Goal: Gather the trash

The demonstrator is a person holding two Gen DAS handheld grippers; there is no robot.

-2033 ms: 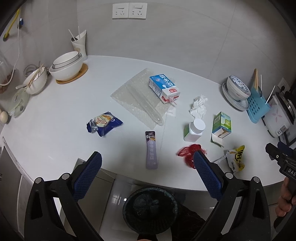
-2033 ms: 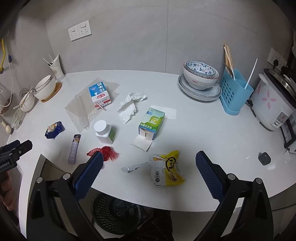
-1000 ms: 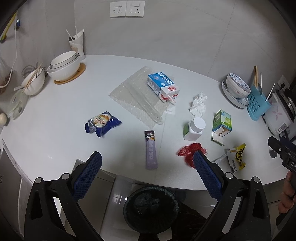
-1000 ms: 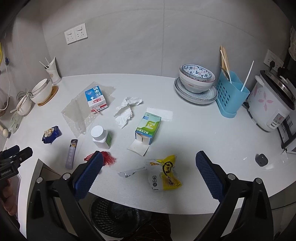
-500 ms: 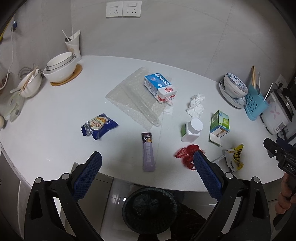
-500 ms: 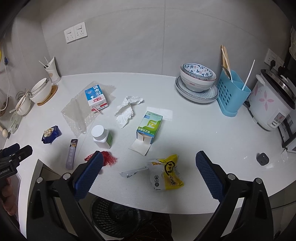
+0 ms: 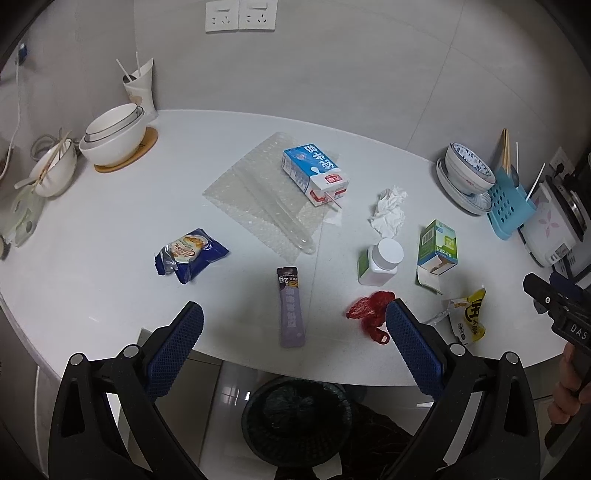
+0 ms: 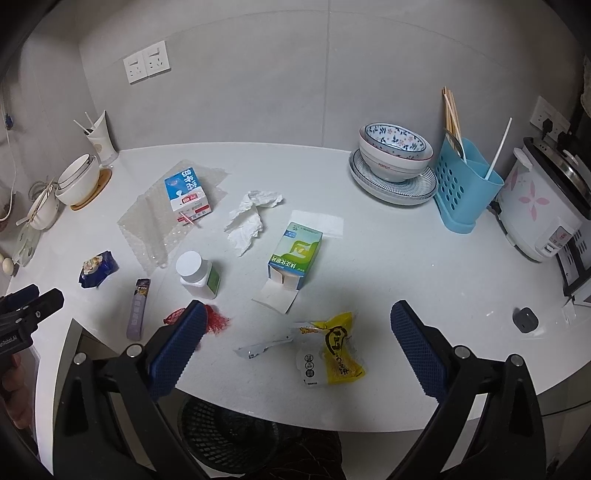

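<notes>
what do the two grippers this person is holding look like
Both are alike. The left gripper and right gripper each have two black plastic arms with round silver bolts, ending in long fingers faced with blue, cross-hatched rubber pads. White lettering is printed on each black body. No cables or sleeves show.

Before you: one white desk (image 8: 369, 266) with a curved front edge, matte, evenly lit from above. Behind it, your wall (image 8: 258, 74) is large pale grey tile with thin seams, and a side wall meets it at the left corner. One white double socket plate (image 7: 240, 15) sits high on that wall; a second socket (image 8: 546, 114) with a black plug sits at your far right. Below the desk edge you see glossy light floor tile (image 7: 229, 384), reflecting the light.
</notes>
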